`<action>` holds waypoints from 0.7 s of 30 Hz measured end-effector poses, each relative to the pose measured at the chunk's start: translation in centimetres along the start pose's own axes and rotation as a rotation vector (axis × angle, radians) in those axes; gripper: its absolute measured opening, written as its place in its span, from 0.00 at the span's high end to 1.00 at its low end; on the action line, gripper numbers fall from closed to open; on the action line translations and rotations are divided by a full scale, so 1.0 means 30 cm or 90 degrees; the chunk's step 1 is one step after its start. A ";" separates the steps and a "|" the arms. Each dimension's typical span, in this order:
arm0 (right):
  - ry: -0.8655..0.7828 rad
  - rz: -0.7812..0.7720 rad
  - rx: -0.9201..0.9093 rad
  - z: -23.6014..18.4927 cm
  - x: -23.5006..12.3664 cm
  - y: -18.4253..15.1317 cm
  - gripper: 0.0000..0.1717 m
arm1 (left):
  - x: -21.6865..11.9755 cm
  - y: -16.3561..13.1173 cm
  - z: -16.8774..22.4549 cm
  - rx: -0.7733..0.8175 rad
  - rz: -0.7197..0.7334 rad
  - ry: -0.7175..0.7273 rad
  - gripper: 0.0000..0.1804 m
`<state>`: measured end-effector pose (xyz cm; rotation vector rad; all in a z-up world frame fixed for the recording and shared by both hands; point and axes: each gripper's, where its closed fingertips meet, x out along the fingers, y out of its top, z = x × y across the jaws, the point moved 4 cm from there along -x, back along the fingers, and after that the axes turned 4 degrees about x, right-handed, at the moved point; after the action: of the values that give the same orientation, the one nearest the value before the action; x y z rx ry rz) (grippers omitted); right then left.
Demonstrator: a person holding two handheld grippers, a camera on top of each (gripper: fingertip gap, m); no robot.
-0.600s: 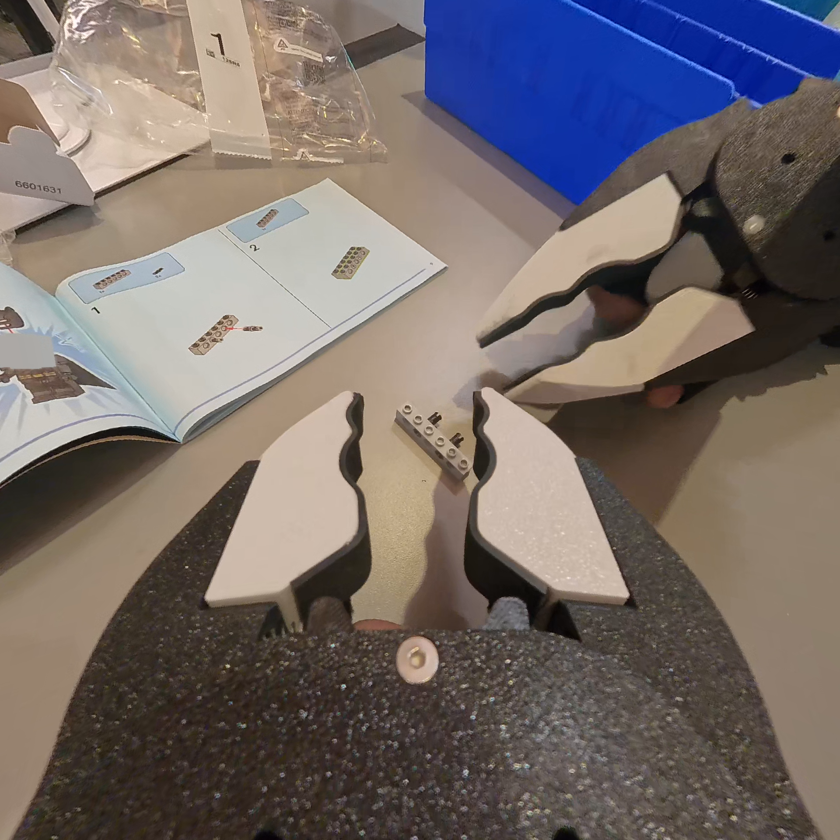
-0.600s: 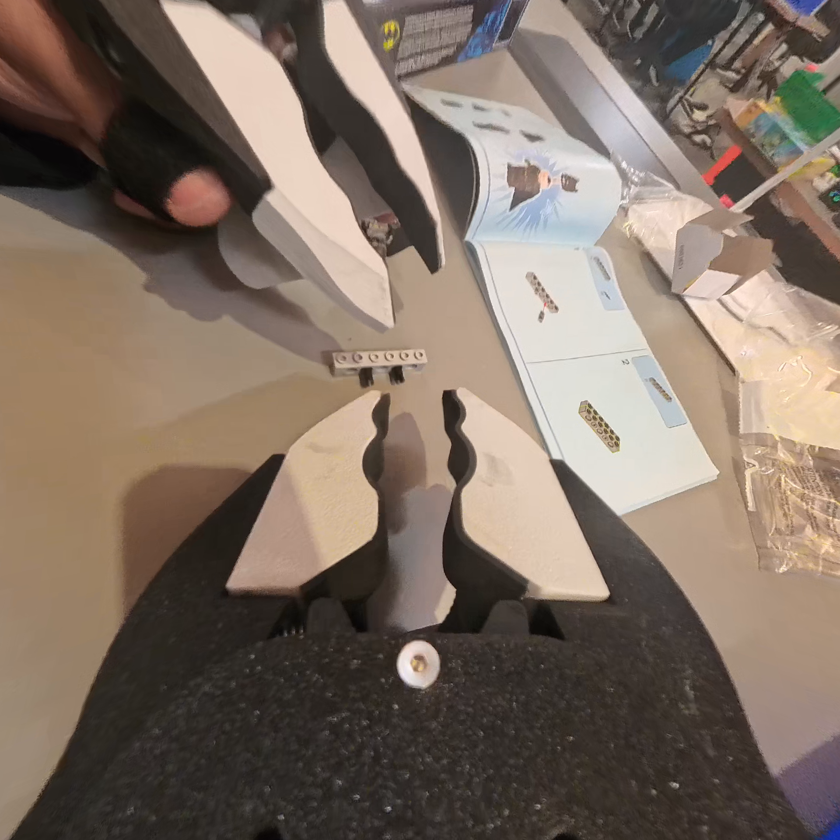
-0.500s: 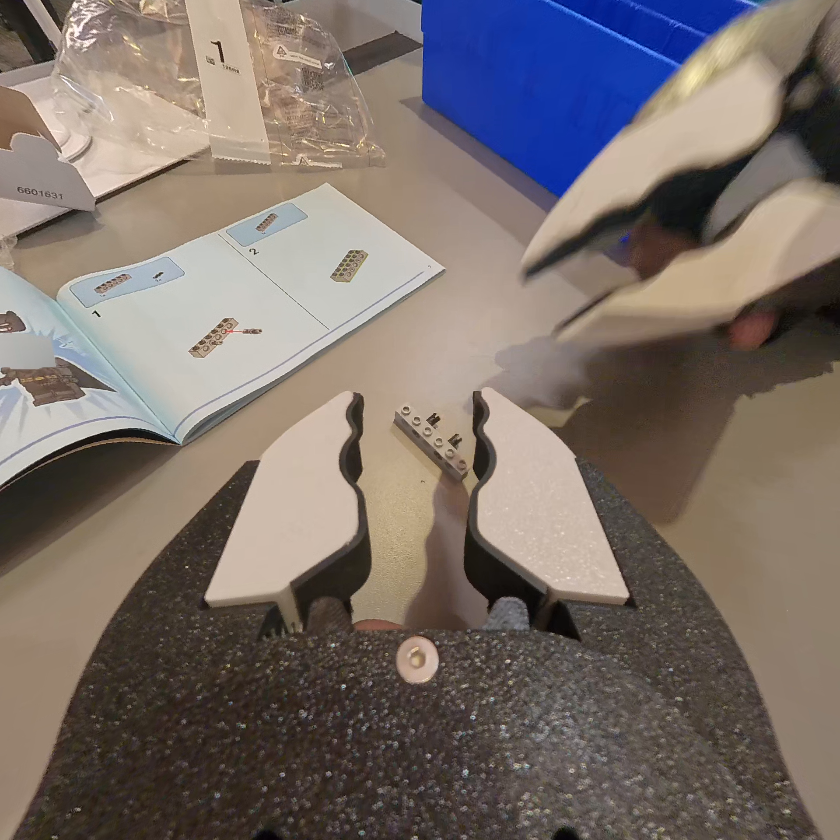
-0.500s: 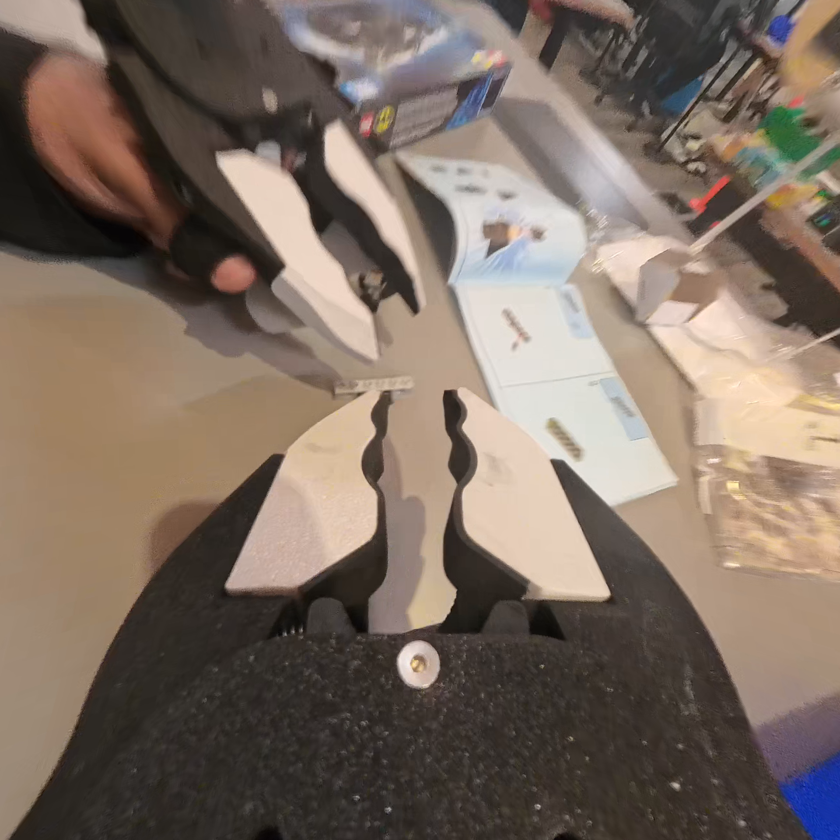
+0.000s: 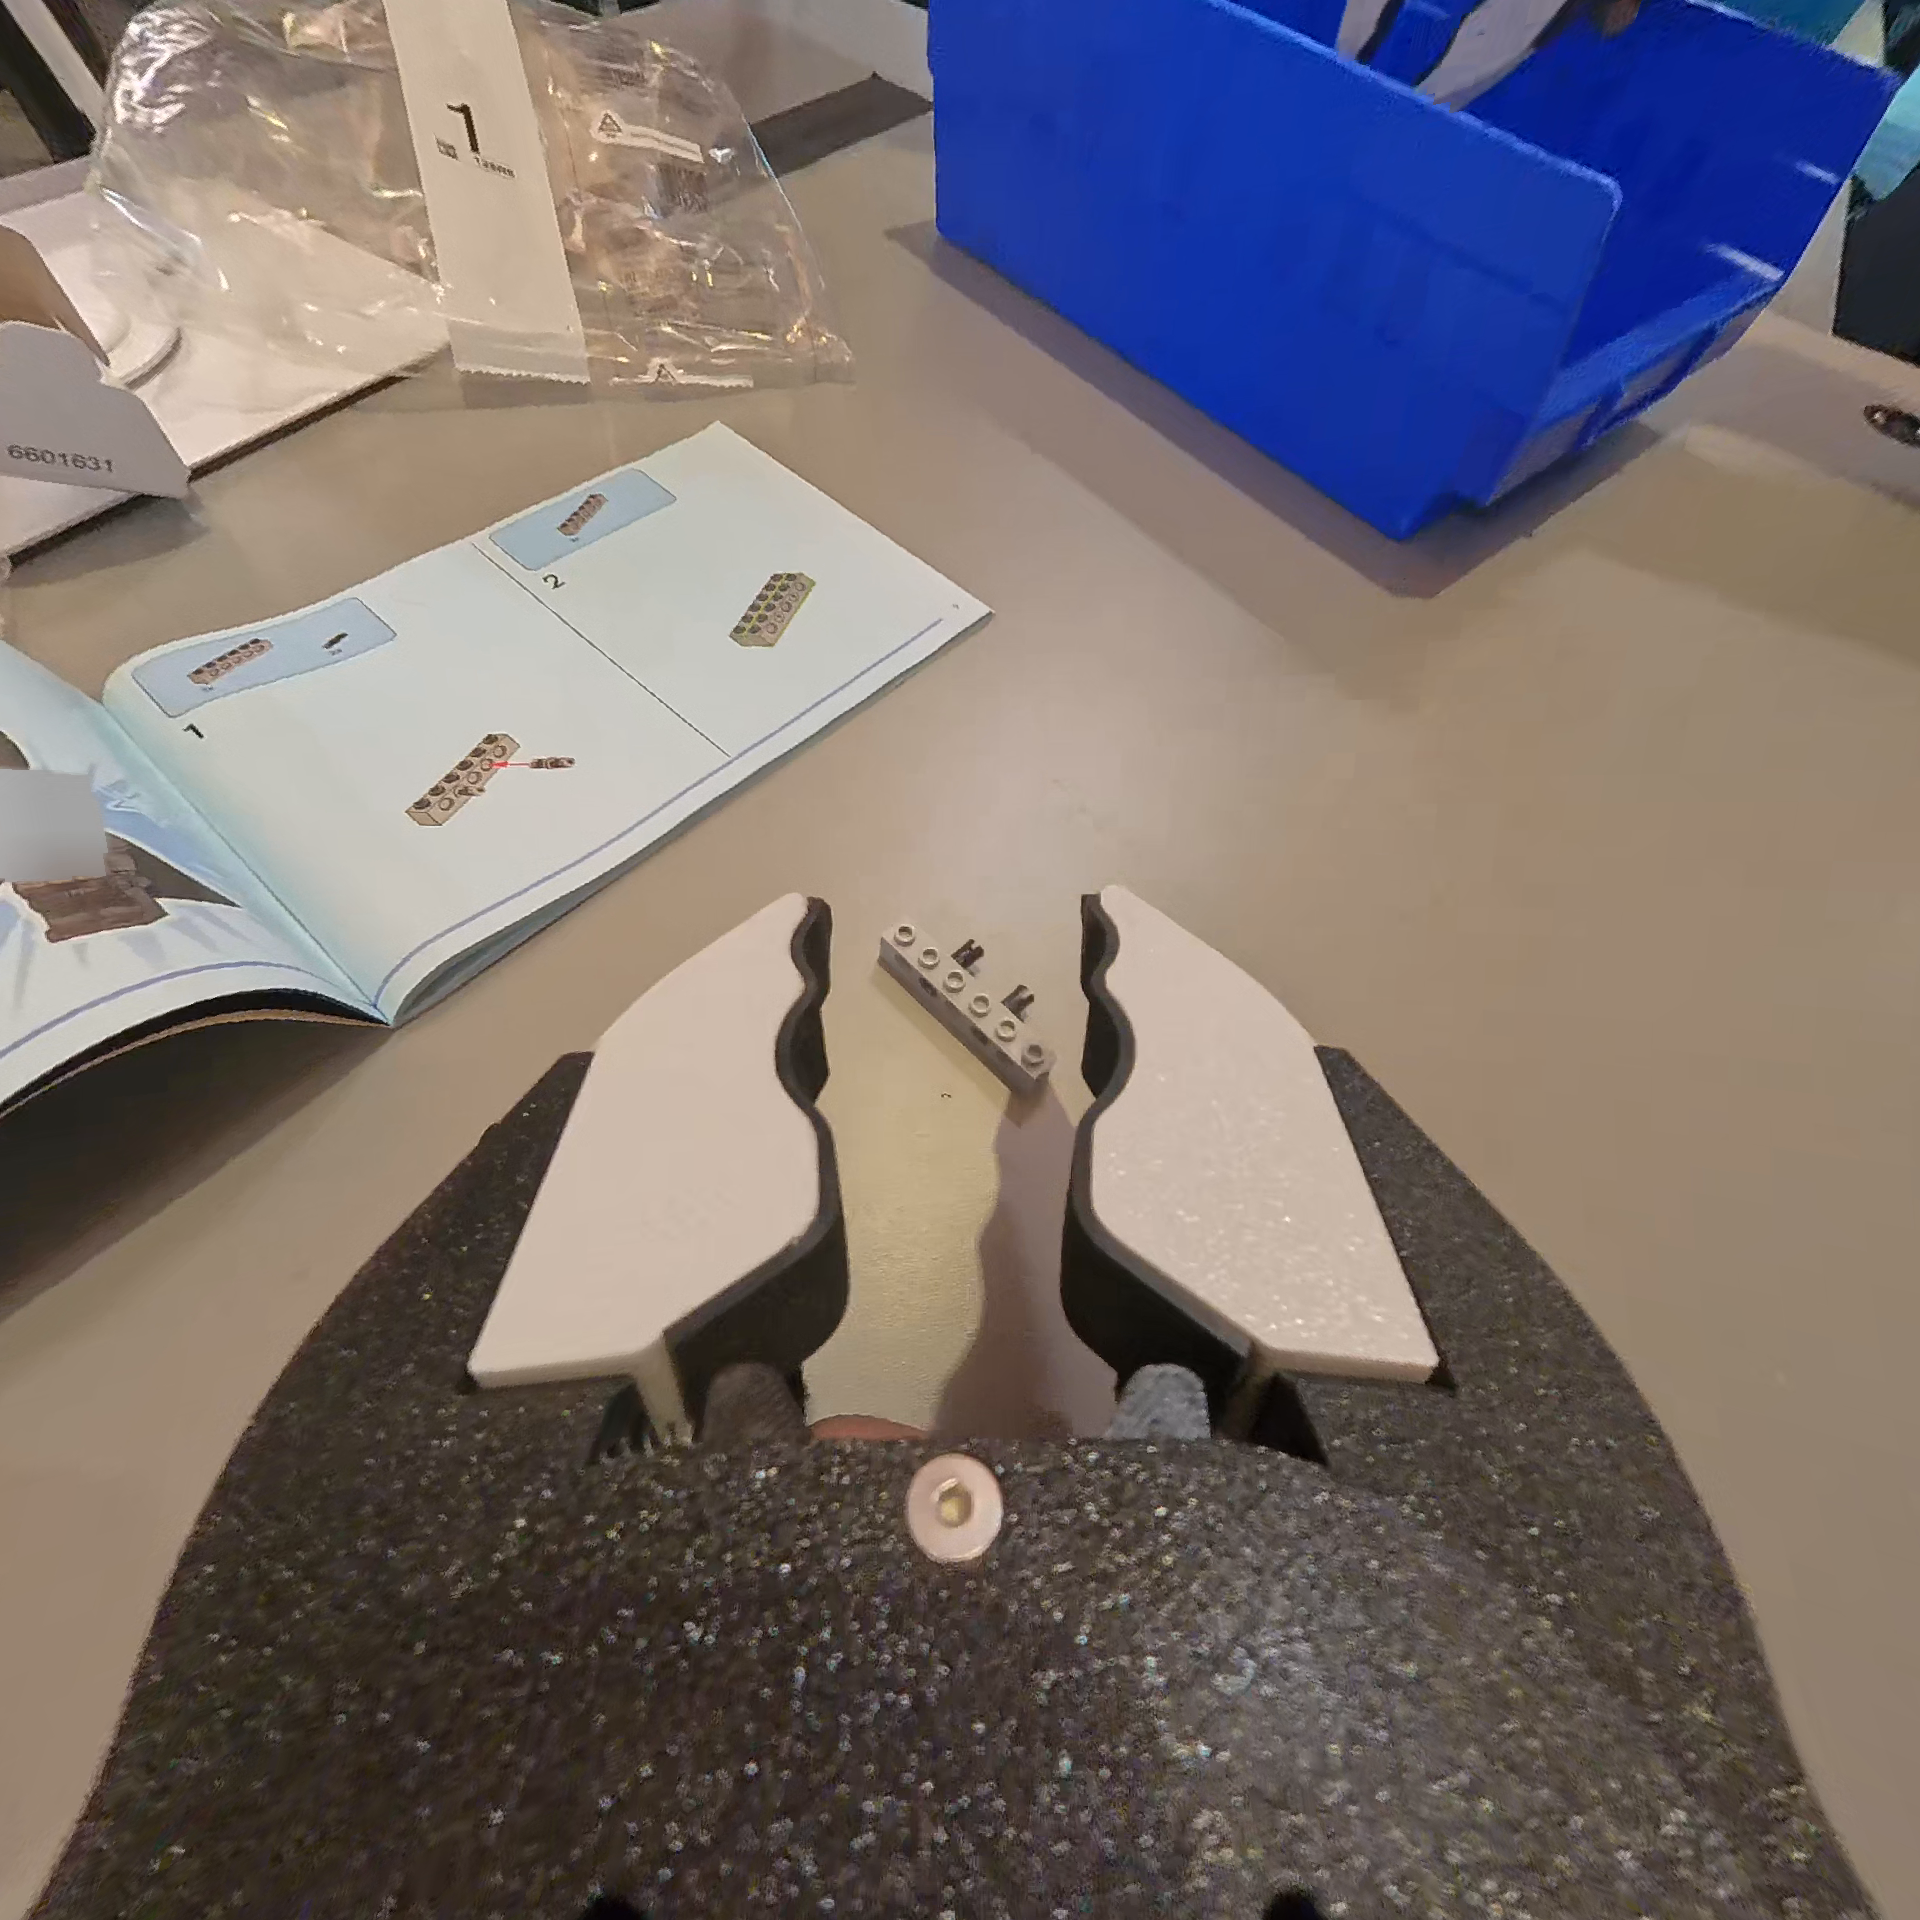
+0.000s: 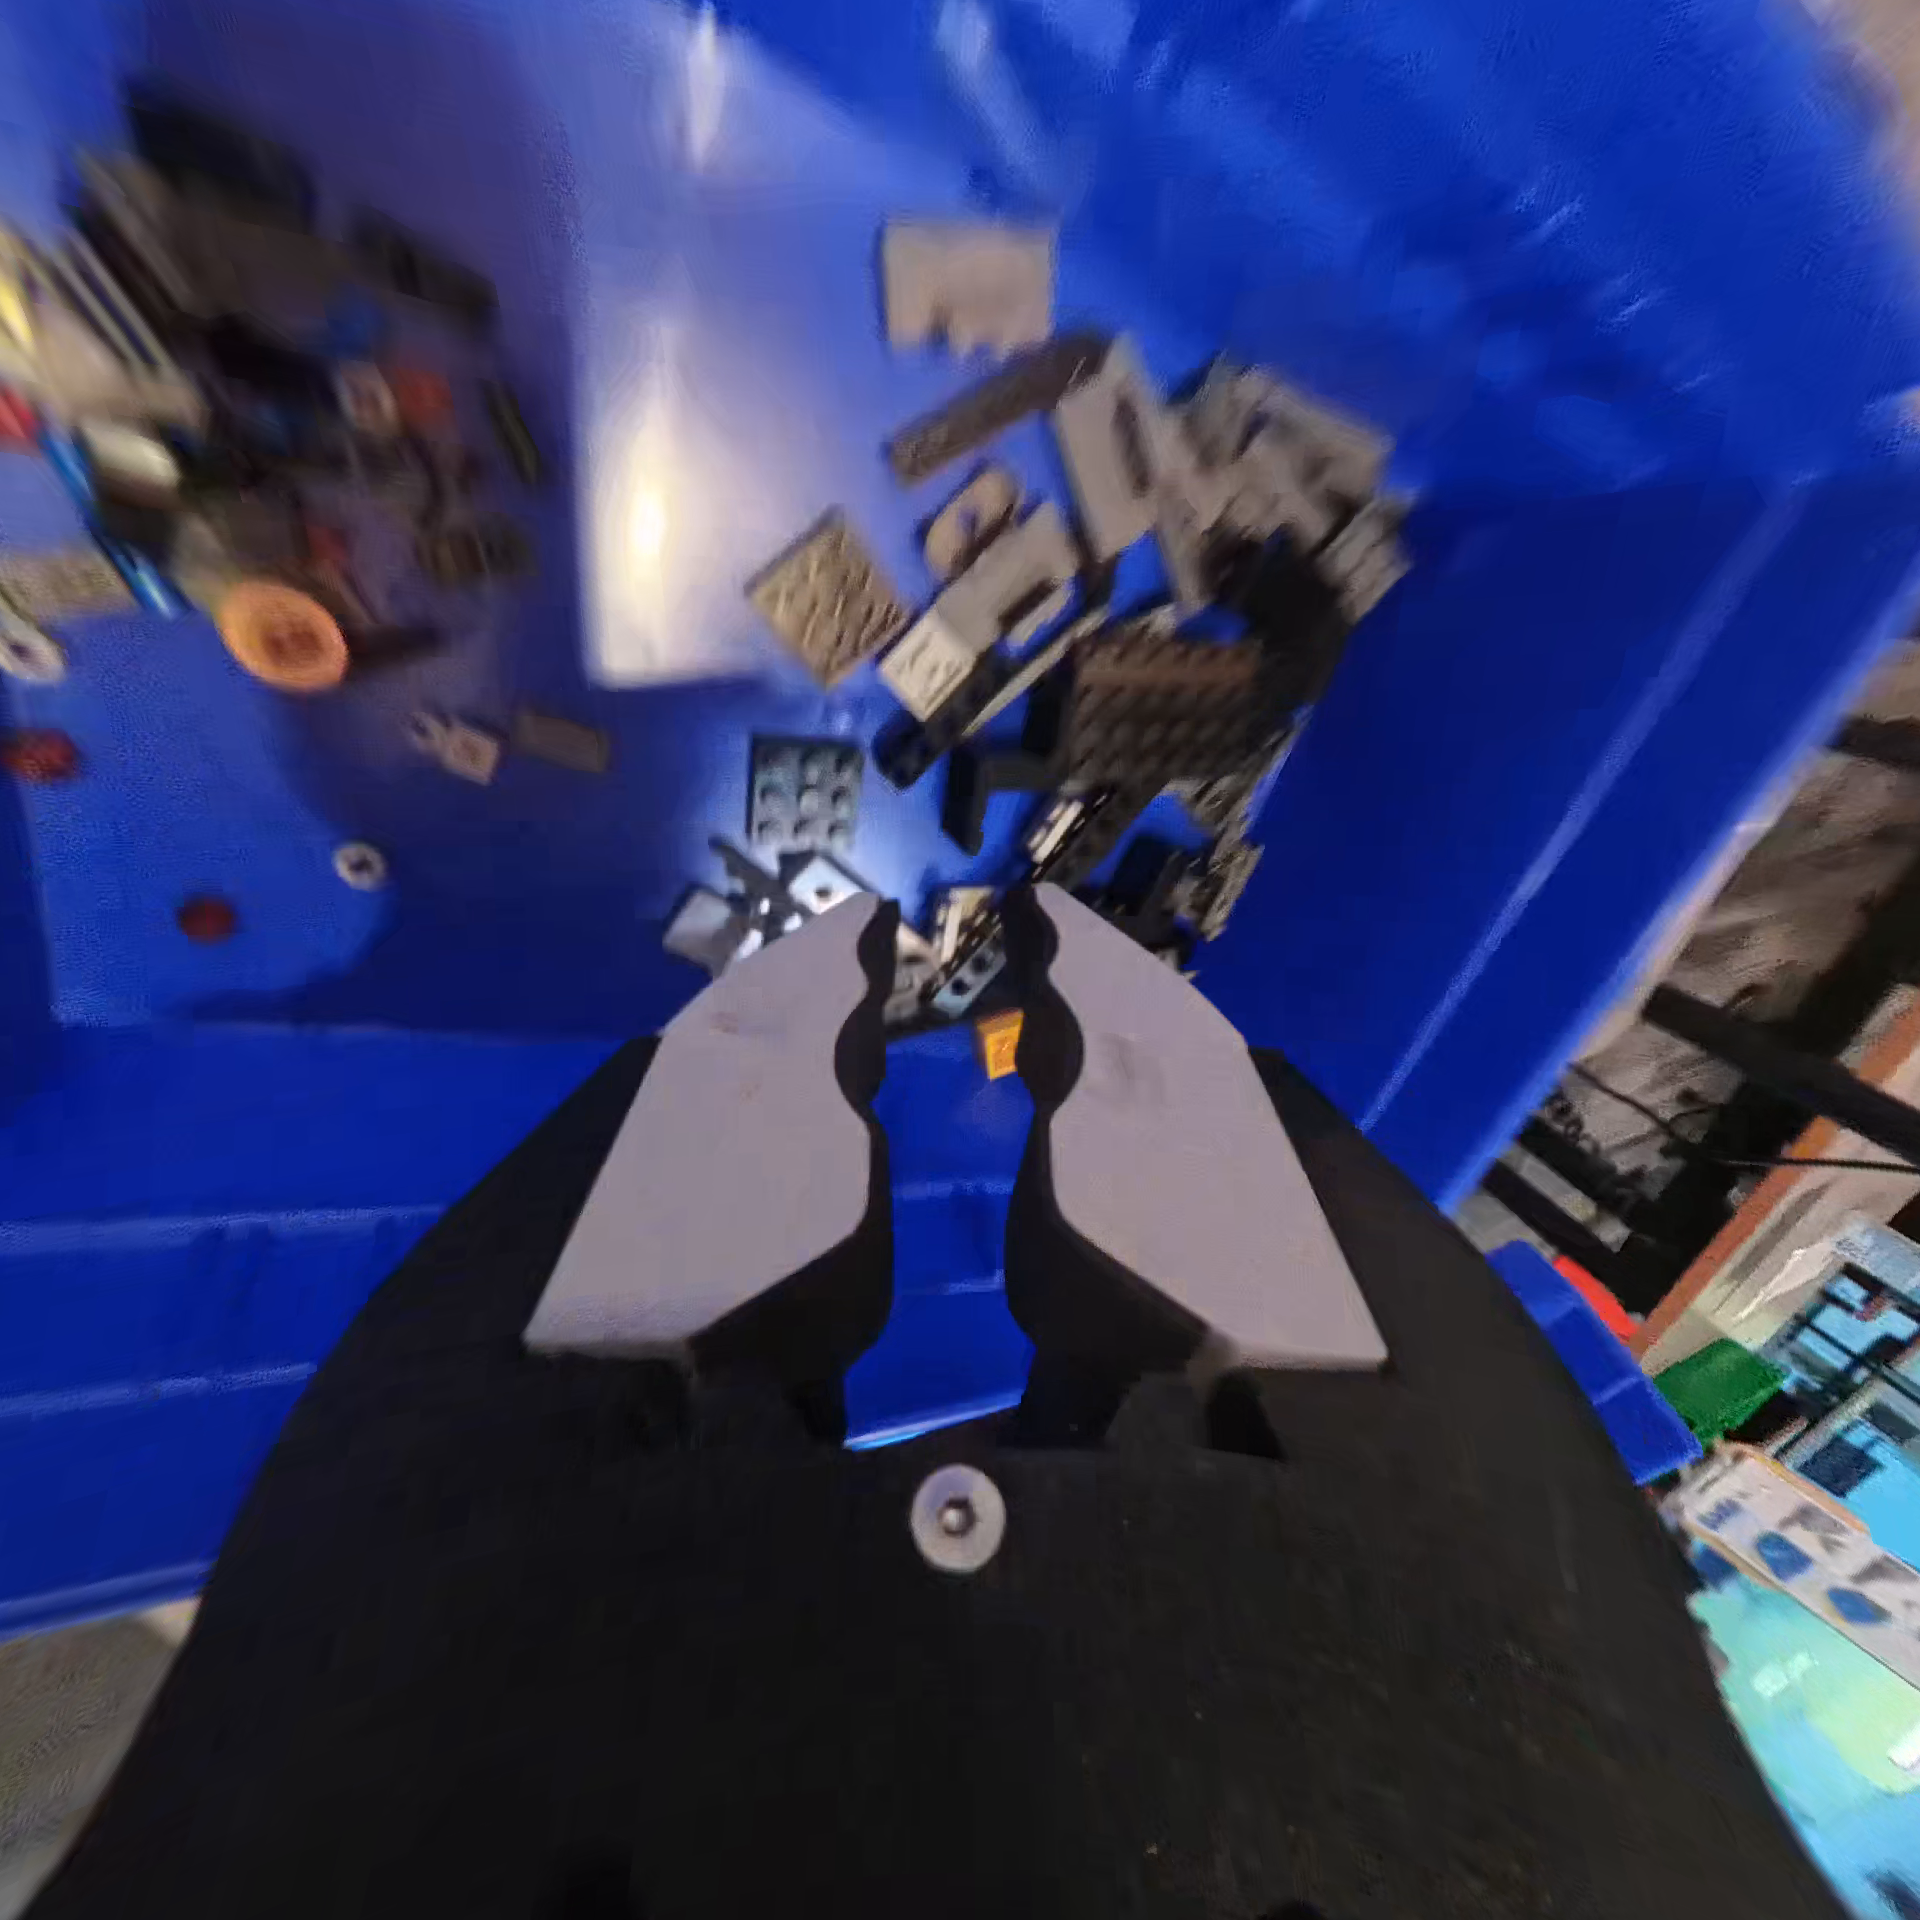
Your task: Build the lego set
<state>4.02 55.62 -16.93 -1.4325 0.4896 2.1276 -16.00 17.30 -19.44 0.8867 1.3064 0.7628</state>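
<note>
A grey table (image 5: 1351, 831) carries booklet (image 5: 499, 727), brick (image 5: 966, 1003), bags (image 5: 520, 208), blue bin (image 5: 1299, 260).

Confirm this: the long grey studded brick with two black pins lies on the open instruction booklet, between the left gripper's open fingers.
Wrong in one respect: the long grey studded brick lies on the bare beige table, beside the open instruction booklet. It does sit between the left gripper's open fingers, as the left wrist view shows.

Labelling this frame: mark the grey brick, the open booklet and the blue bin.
grey brick (image 5: 966, 1006): left wrist view, on its studded top, mid-length.
open booklet (image 5: 582, 707): left wrist view, on the right-hand page, near its middle.
blue bin (image 5: 1247, 239): left wrist view, on its near outer wall.
</note>
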 end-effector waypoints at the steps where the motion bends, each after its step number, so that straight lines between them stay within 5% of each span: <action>1: 0.014 -0.029 -0.020 -0.002 0.026 -0.021 0.88 | 0.000 0.000 0.003 0.006 0.000 0.003 0.74; 11: 0.143 -0.185 -0.114 -0.034 0.139 -0.067 0.88 | 0.001 -0.001 -0.008 -0.017 -0.001 -0.003 0.74; 21: 0.175 -0.178 -0.112 -0.028 0.164 -0.062 0.91 | -0.007 0.001 -0.033 -0.065 0.014 -0.009 0.74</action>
<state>4.29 57.72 -21.83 -1.7908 0.1876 1.7987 -17.00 17.23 -19.35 0.8246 1.2368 0.8313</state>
